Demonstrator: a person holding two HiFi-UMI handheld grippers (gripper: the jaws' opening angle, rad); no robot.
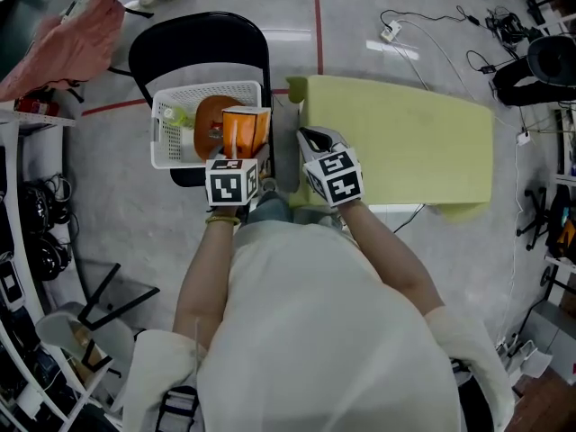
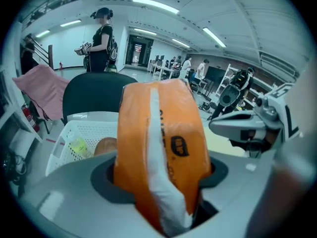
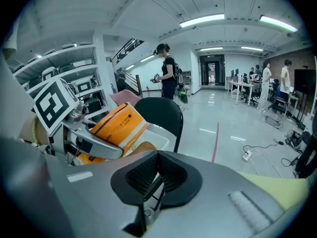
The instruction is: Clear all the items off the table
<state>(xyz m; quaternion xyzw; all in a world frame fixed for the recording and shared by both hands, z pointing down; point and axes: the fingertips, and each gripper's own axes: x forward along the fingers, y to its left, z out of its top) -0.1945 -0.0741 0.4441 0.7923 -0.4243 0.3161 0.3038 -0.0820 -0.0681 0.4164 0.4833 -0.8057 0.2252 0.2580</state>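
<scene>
An orange snack packet [image 1: 245, 130] stands upright between the jaws of my left gripper [image 1: 241, 148], which is shut on it, above the near right corner of a white basket [image 1: 171, 104]. In the left gripper view the packet [image 2: 161, 148] fills the middle, with the basket [image 2: 67, 133] behind it. The basket rests on a black chair [image 1: 198, 48] and holds a brown rounded item [image 1: 207, 115] and a small yellow-green bottle [image 1: 180, 115]. My right gripper [image 1: 313, 137] is shut and holds nothing, at the left end of the yellow-green table [image 1: 405, 133]. In its own view the right gripper [image 3: 157, 168] has its pads together.
A pink cloth [image 1: 72, 34] hangs at the far left beside shelving. Cables and a power strip [image 1: 389, 32] lie on the floor beyond the table. A red floor line [image 1: 317, 16] runs away from the table. A person [image 2: 101, 38] stands in the background.
</scene>
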